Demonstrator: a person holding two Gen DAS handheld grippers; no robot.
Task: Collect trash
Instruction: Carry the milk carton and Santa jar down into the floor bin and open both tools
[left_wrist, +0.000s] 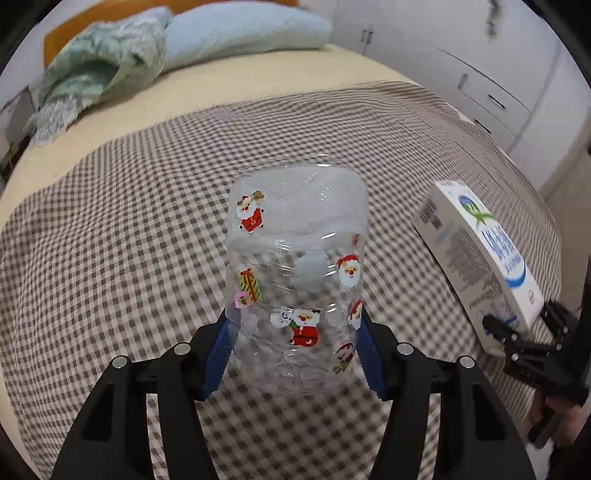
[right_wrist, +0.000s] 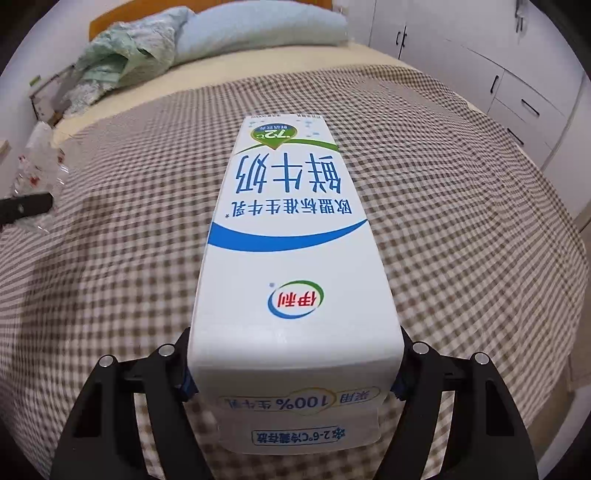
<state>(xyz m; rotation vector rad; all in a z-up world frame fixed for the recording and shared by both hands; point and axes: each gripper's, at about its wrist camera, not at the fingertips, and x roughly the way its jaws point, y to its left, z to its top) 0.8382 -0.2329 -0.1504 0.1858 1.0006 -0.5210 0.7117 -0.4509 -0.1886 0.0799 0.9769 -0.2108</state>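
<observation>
My left gripper (left_wrist: 295, 332) is shut on a clear plastic jar (left_wrist: 295, 266) with Santa stickers and holds it above the checked blanket (left_wrist: 129, 221). My right gripper (right_wrist: 293, 373) is shut on a white and blue milk carton (right_wrist: 291, 240), which points forward over the bed. The carton (left_wrist: 480, 251) and the right gripper (left_wrist: 517, 332) also show at the right of the left wrist view. The jar (right_wrist: 37, 173) and a left finger (right_wrist: 26, 208) show at the far left of the right wrist view.
The bed carries a brown checked blanket (right_wrist: 461, 221) over a beige sheet (right_wrist: 369, 55). A blue pillow (left_wrist: 243, 29) and a crumpled green quilt (left_wrist: 92, 74) lie at the head. White cabinets with drawers (left_wrist: 480, 85) stand to the right.
</observation>
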